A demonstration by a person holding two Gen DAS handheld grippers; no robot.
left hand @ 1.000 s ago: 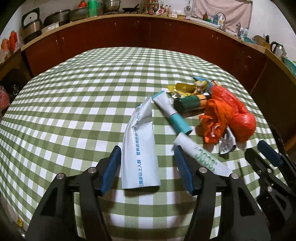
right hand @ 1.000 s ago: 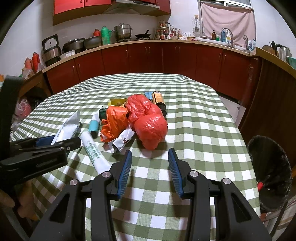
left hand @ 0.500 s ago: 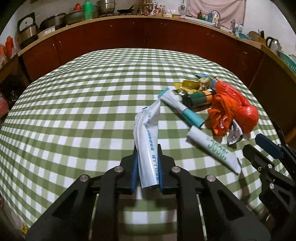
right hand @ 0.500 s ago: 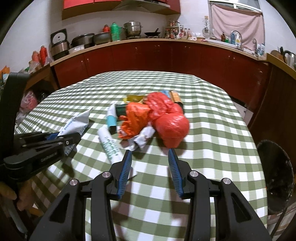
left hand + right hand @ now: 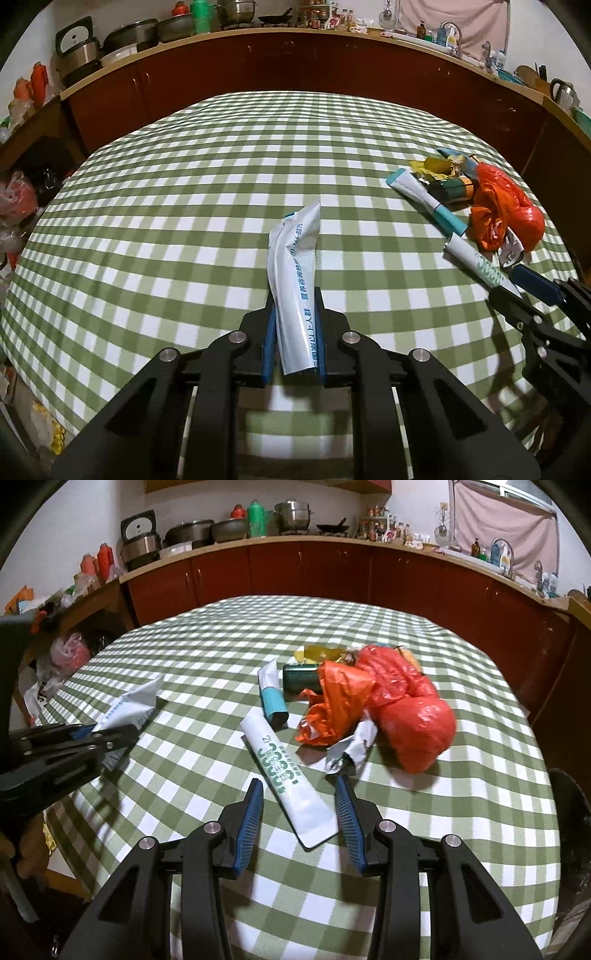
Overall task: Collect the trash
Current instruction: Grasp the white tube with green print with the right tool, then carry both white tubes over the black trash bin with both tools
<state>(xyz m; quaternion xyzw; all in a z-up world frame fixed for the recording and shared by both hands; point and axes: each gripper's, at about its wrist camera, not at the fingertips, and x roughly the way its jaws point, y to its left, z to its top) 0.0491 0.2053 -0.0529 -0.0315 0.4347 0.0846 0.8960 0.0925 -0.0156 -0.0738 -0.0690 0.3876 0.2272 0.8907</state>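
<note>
The left gripper (image 5: pixel 294 338) has its fingers (image 5: pixel 269 341) closed on the near end of a flattened white tube with blue print (image 5: pixel 294 291). The tube runs lengthwise between the pads, its long axis pointing away from the camera, the crimped far end rising and bending slightly right above the green-checked desk (image 5: pixel 184 229). A second ago that tube lay flat on the cloth between spread fingers; now it is pinched and lifted.

The right gripper (image 5: pixel 298 814) is wide open and holds nothing. A white toothpaste tube with green lettering (image 5: pixel 286 775) lies on the desk with its flat near end between the fingers (image 5: pixel 249 821), nearer the right one and touching neither. Its long axis slants from near right to far left. A second ago this tube lay left of the fingers.

Beyond it lie a teal-capped tube (image 5: pixel 272 692), a crumpled silver wrapper (image 5: pixel 349 749), red-orange plastic bags (image 5: pixel 388 701), a dark green can (image 5: pixel 300 677) and a yellow wrapper (image 5: pixel 321 651), heaped together.
</note>
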